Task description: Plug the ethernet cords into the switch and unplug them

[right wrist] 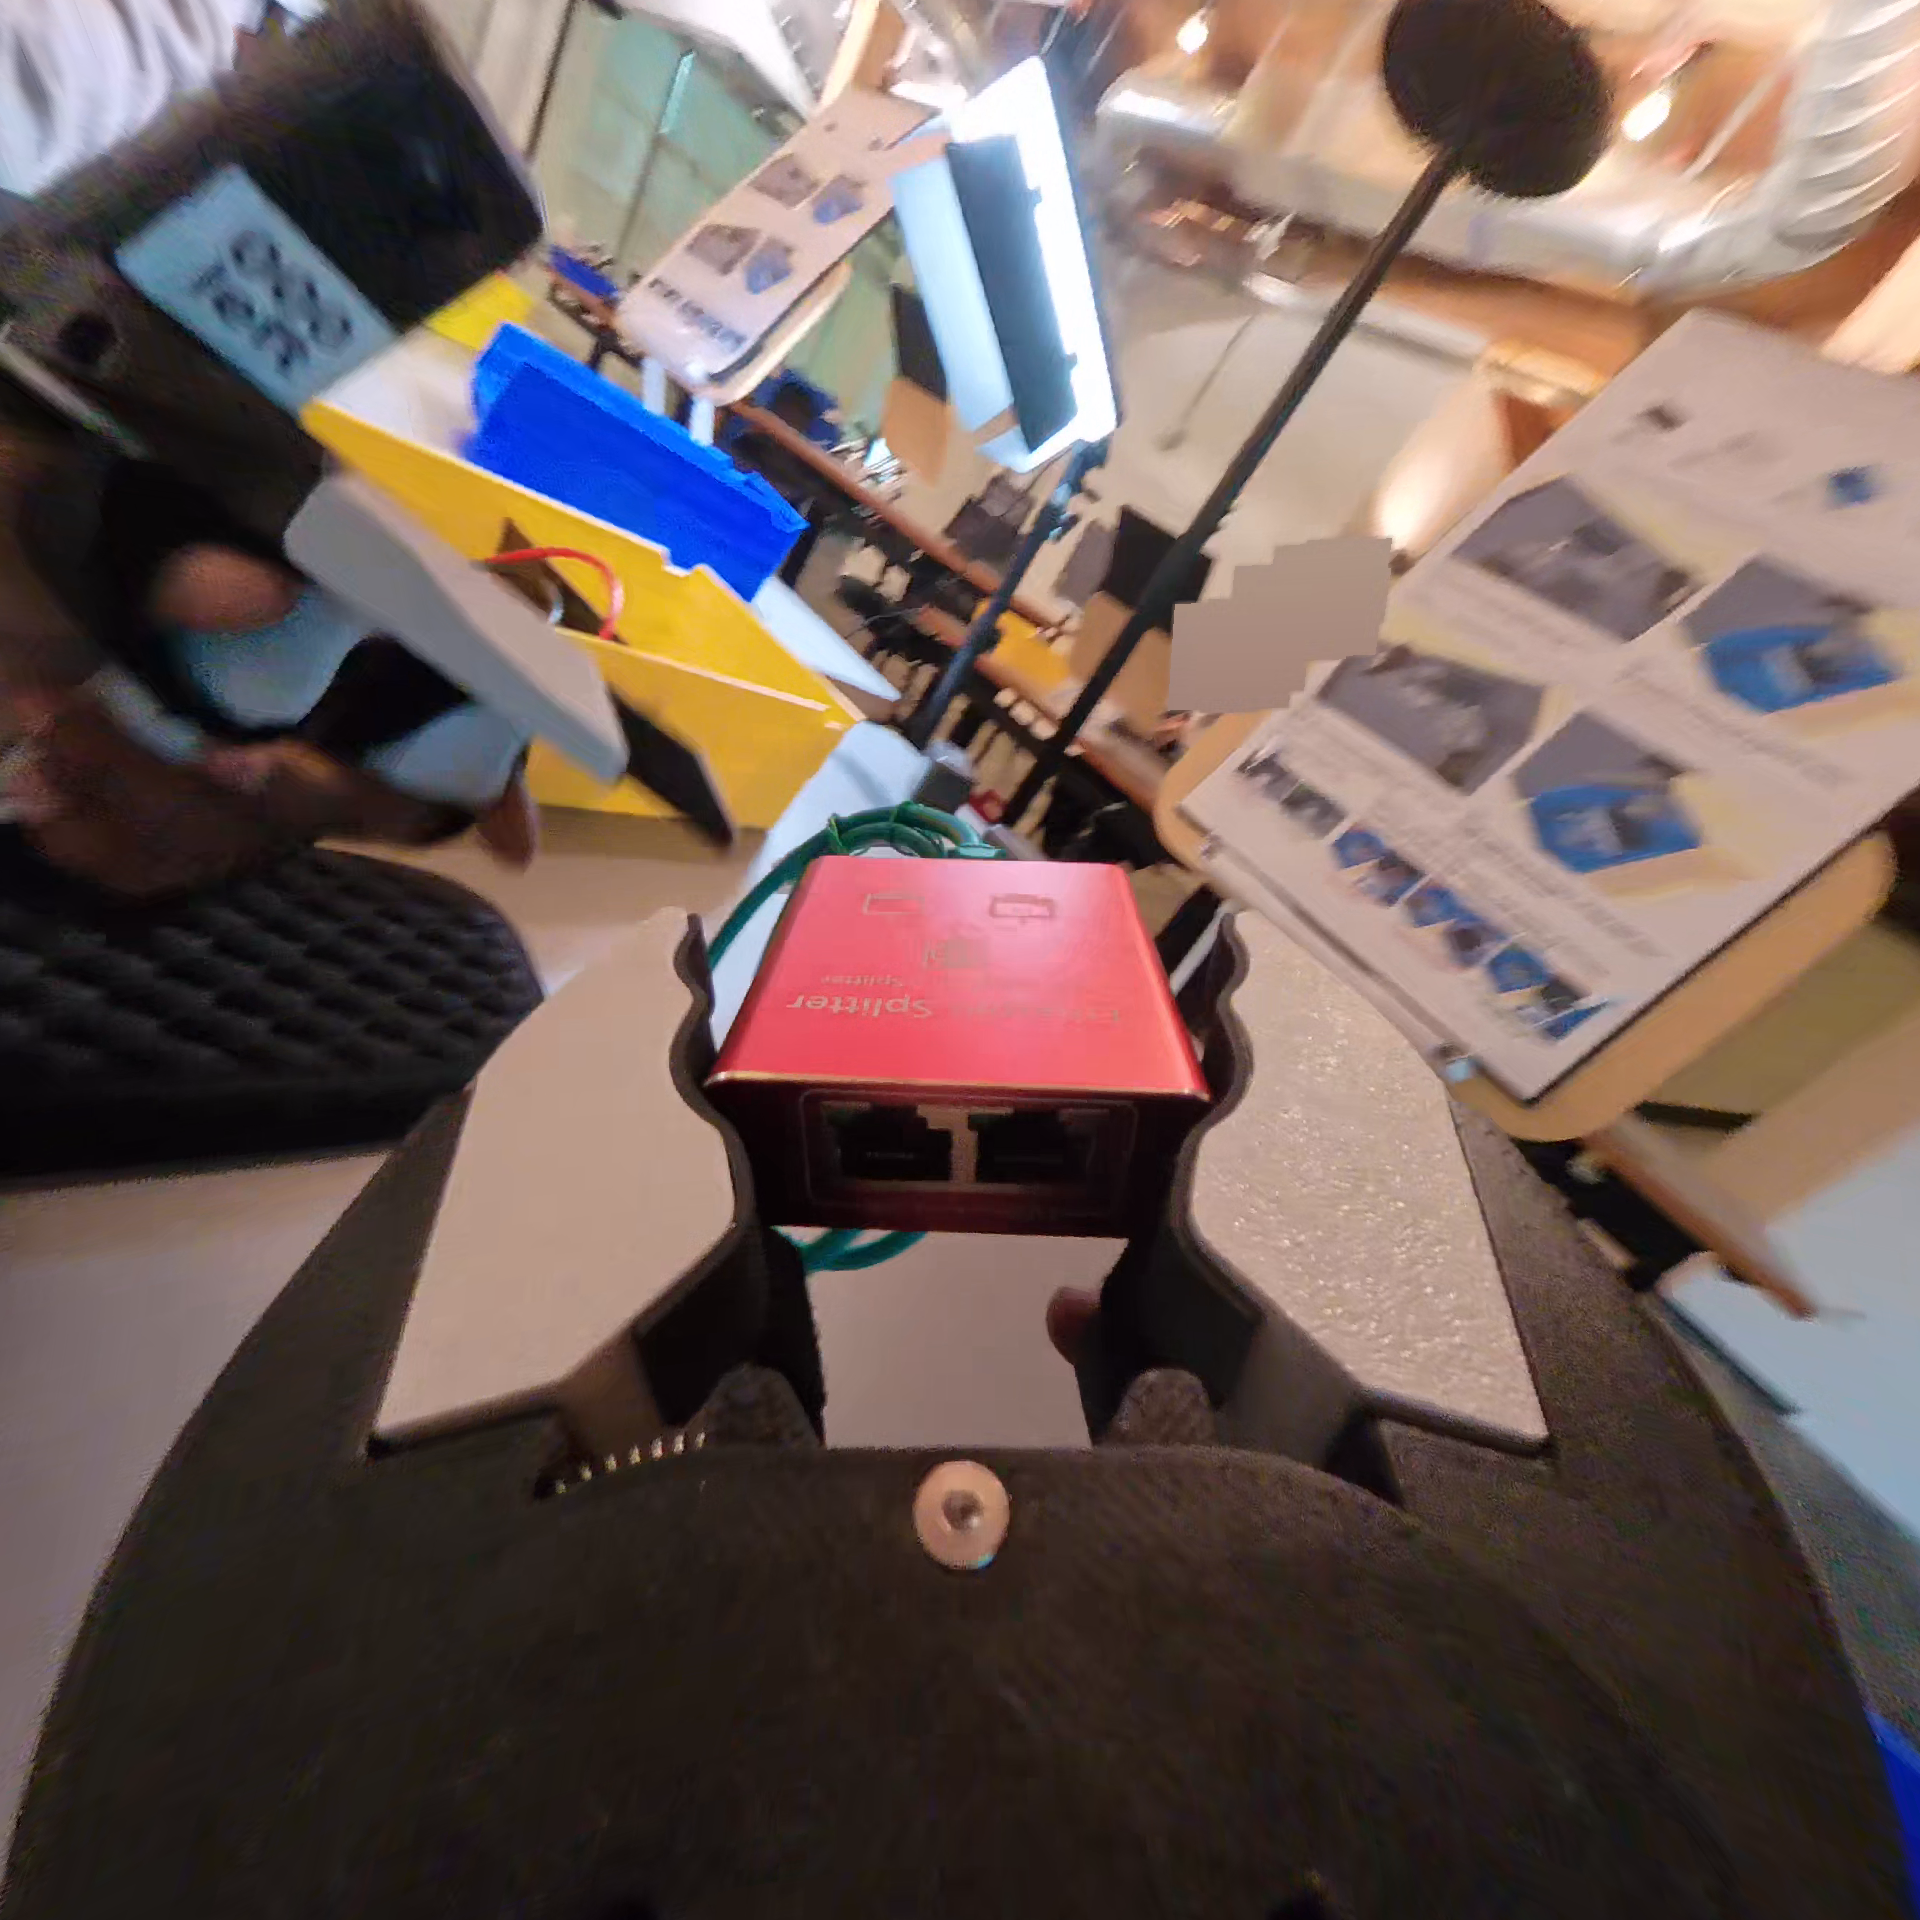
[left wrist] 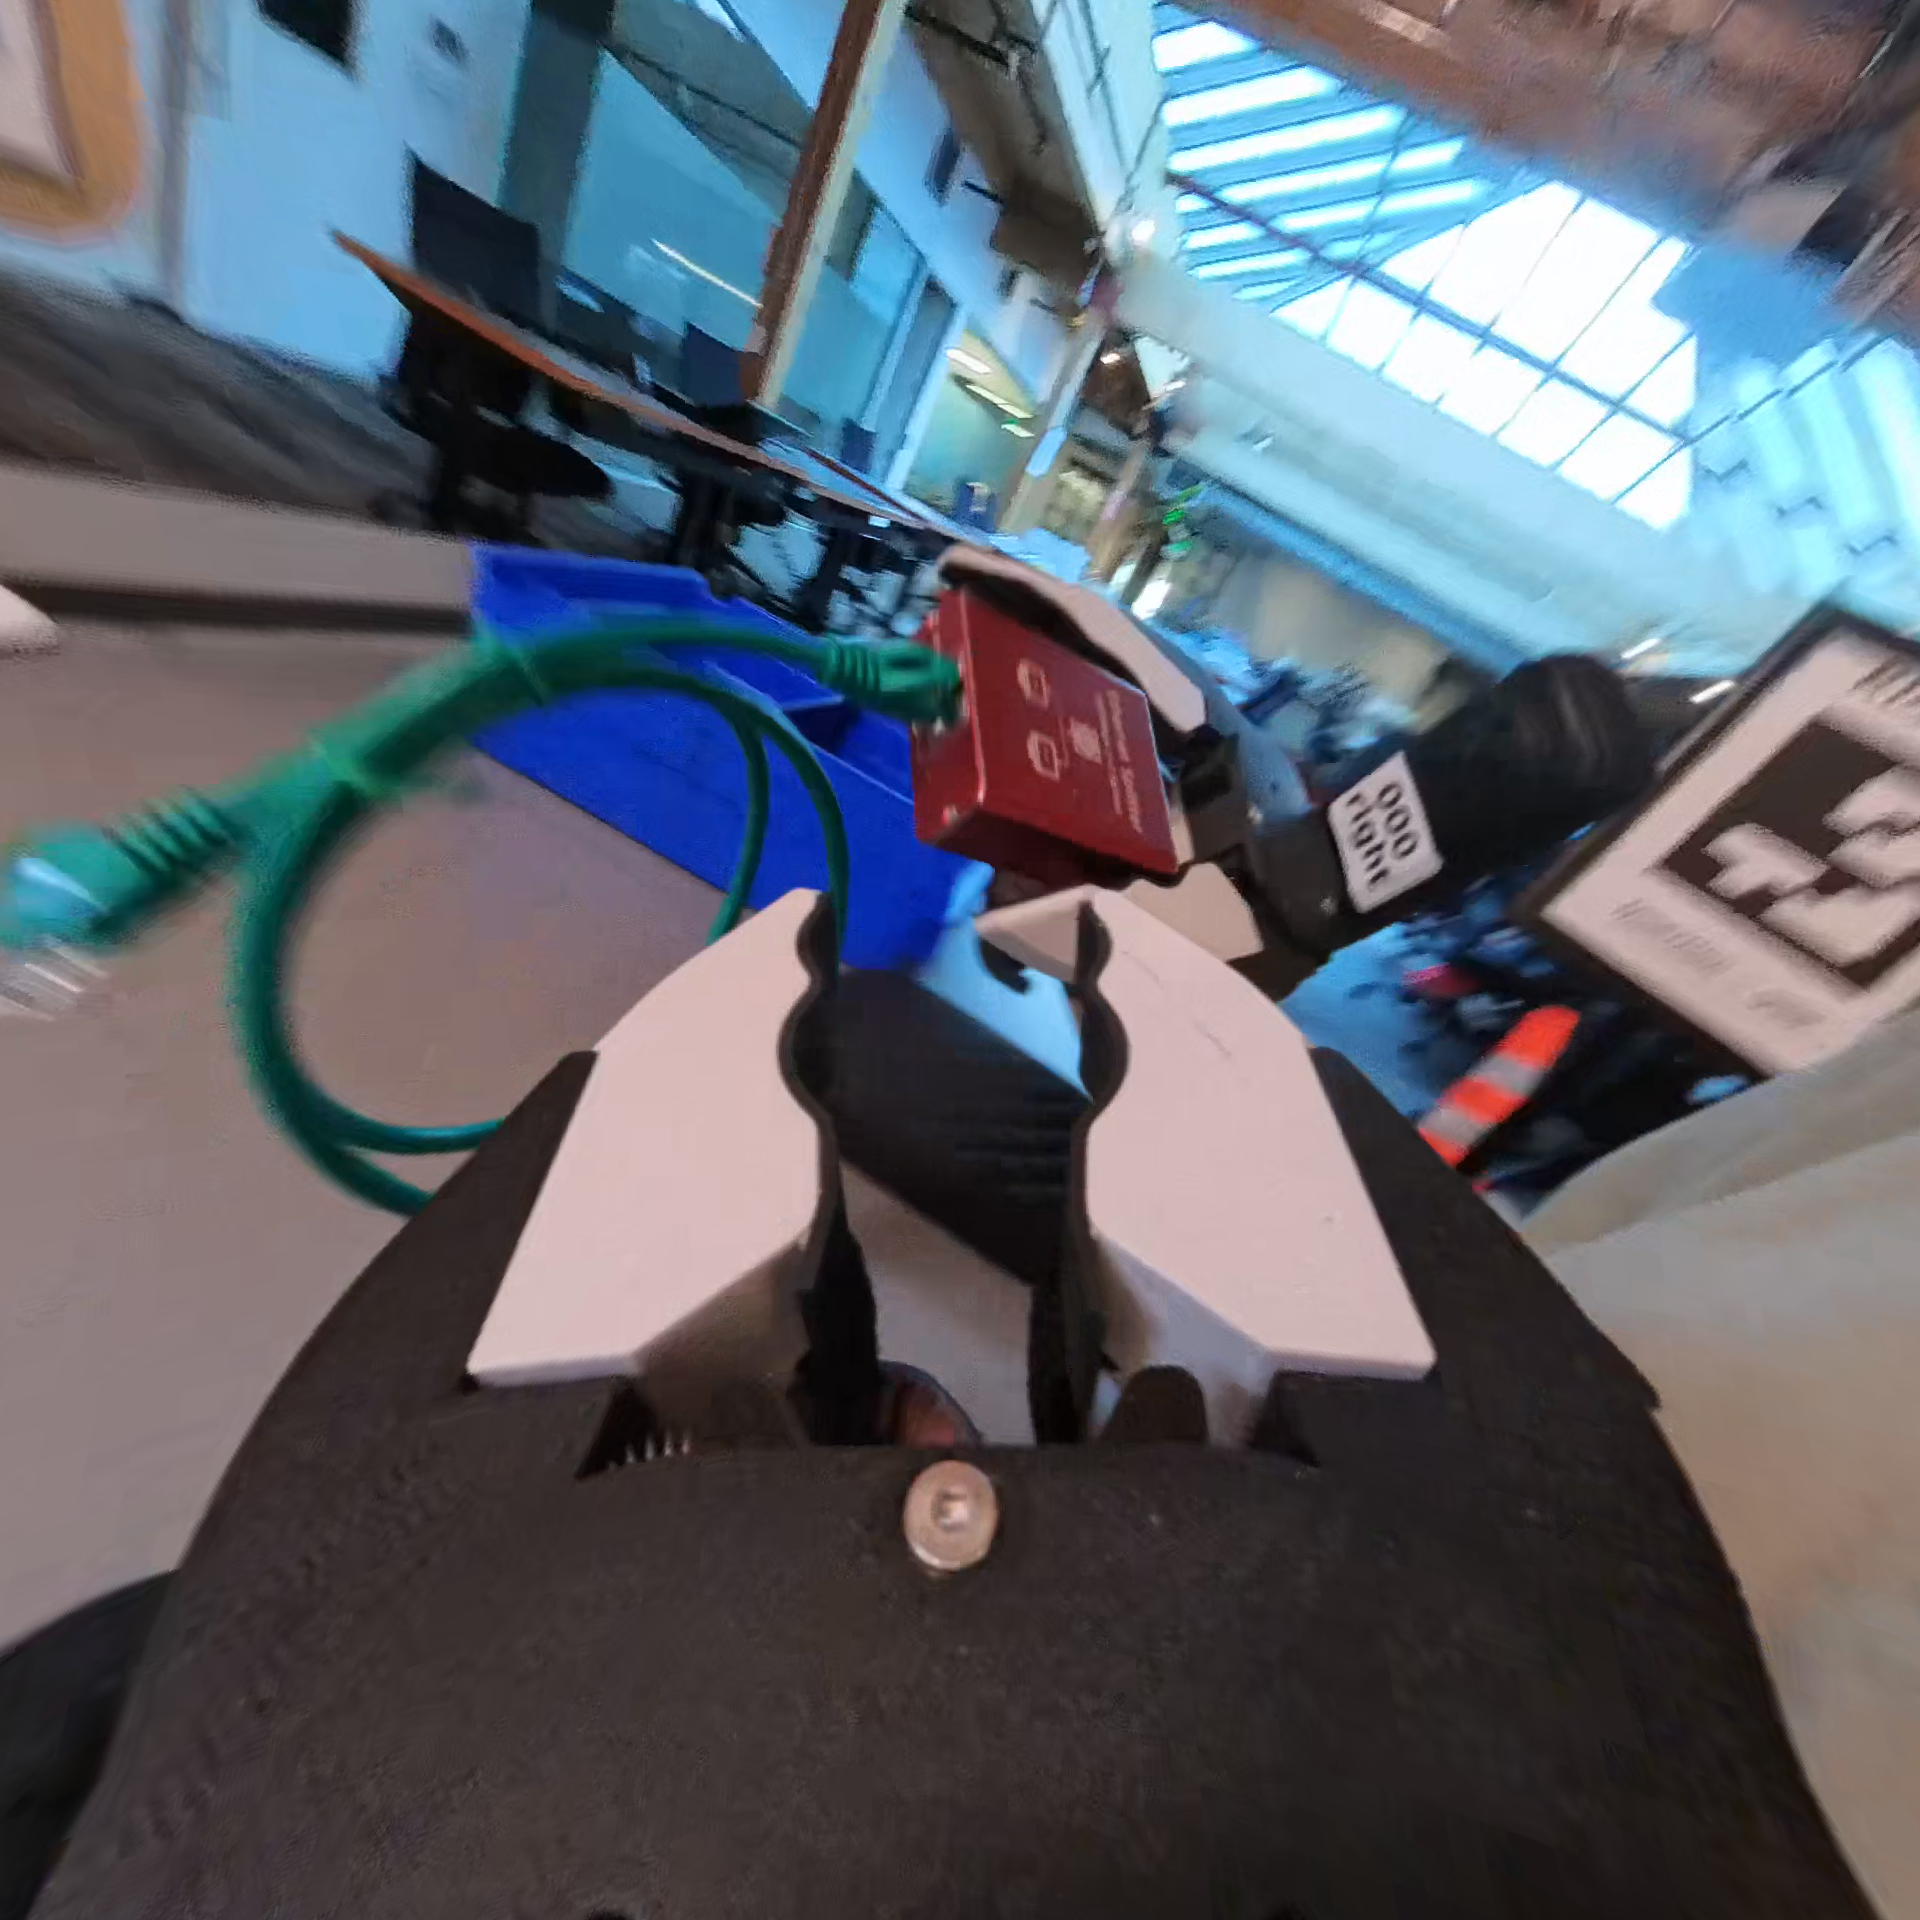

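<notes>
The right gripper [right wrist: 961, 1039] has its fingers clamped on the red switch [right wrist: 961, 997], held aloft above the worktop [left wrist: 416, 935]. One plug of the green cord [left wrist: 800, 810] is seated in the switch's far face; its free plug [left wrist: 62, 883] dangles up and left of the left gripper [left wrist: 951, 956], whose fingers are parted and empty. The left gripper is judged nearer. Open room surrounds the plug; a blue bin [left wrist: 665, 748] lies beyond.
</notes>
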The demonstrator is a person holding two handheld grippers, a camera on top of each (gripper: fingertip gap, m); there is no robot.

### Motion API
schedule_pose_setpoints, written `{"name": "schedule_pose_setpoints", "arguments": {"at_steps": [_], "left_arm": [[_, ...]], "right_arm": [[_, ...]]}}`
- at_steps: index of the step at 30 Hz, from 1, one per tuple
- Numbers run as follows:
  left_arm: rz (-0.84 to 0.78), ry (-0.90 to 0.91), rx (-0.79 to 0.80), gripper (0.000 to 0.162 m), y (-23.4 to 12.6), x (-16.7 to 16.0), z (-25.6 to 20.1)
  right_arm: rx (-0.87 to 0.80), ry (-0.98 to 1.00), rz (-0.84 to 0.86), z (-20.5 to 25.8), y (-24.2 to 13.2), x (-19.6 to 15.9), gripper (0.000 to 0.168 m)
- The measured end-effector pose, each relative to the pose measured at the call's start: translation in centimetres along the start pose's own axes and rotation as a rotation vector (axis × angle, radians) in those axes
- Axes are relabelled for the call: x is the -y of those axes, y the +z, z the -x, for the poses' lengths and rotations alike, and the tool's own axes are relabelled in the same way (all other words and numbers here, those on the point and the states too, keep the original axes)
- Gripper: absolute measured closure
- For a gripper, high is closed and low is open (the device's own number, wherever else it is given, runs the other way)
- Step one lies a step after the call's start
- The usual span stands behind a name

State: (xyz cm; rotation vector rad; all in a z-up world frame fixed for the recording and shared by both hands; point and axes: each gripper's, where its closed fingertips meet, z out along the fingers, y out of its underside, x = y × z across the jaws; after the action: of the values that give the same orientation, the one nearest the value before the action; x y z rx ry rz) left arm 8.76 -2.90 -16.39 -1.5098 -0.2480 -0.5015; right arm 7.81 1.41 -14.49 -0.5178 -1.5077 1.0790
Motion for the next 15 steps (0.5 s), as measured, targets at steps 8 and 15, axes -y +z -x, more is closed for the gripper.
{"name": "schedule_pose_setpoints", "arguments": {"at_steps": [8,15], "left_arm": [[-0.135,-0.354,-0.28,0.129,2.2,0.5,-2.0],[0.019,-0.133,-0.276,0.137,-0.7,0.2,-0.6]], "right_arm": [[-0.155,-0.176,-0.068,1.7,0.6,2.2,0.076],[0.28,0.118,-0.035,5.5,-0.2,1.2,0.079]]}}
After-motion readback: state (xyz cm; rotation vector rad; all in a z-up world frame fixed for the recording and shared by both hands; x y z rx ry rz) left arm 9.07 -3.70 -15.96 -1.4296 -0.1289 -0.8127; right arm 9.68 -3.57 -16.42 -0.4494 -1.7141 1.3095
